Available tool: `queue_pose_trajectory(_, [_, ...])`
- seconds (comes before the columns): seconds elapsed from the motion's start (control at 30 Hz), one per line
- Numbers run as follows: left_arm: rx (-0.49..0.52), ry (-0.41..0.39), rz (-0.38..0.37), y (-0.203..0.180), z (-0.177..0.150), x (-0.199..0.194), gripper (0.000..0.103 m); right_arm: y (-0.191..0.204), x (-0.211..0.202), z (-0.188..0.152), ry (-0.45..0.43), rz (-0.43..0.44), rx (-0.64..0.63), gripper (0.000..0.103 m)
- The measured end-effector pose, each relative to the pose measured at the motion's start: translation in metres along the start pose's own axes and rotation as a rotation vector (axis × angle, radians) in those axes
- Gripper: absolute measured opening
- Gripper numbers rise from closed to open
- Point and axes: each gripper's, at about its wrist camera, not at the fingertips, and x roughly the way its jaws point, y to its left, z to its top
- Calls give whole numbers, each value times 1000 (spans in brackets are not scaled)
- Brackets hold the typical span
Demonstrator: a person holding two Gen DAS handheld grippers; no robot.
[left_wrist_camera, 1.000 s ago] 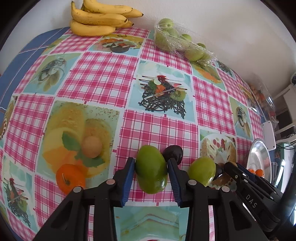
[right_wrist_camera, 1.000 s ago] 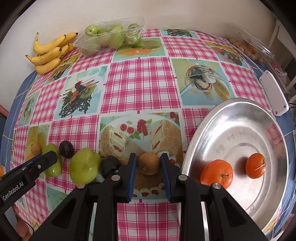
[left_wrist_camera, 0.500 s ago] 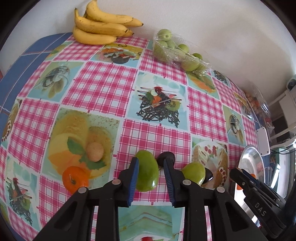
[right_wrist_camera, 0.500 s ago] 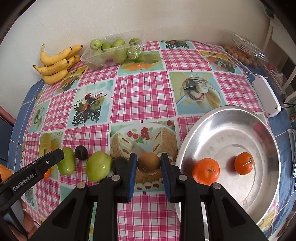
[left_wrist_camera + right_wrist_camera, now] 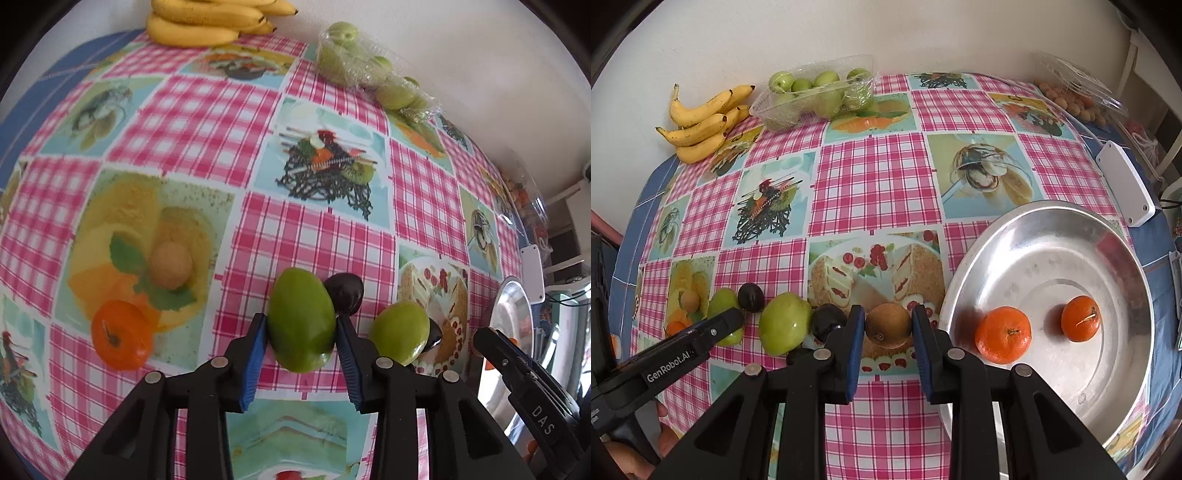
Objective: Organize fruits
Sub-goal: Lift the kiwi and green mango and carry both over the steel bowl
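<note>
My left gripper (image 5: 300, 334) is shut on an oval green fruit (image 5: 301, 319) just above the checked tablecloth. Beside it lie a dark plum (image 5: 345, 293), a round green apple (image 5: 399, 332) and a loose mandarin (image 5: 122, 334). My right gripper (image 5: 888, 328) is shut on a brown kiwi (image 5: 888, 325), left of the metal tray (image 5: 1108, 258). The tray holds two mandarins, a larger mandarin (image 5: 1003, 335) and a smaller mandarin (image 5: 1081, 323). The right wrist view also shows the apple (image 5: 783, 323), two plums (image 5: 751, 297) (image 5: 827, 321) and the left gripper's side (image 5: 683, 350).
Bananas (image 5: 701, 122) and a clear punnet of green apples (image 5: 820, 92) sit at the table's back by the wall. A clear box of small fruit (image 5: 1075, 92) and a white device (image 5: 1124, 182) lie at the right edge, behind the tray.
My left gripper has dropped lower towards the table with the green fruit in it. My right gripper has lifted and drawn back a little with the kiwi.
</note>
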Motion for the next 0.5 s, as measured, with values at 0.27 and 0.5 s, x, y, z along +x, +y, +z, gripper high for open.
queue_pose_trajectory(0.27, [-31,-22,-34,-1,1,-12,39,0,-4,0,-8,4,-1,27])
queue_pose_trajectory(0.5, [-30,-63,-62,-9,2,-32,39,-4,-3,-3,30,26,30,27])
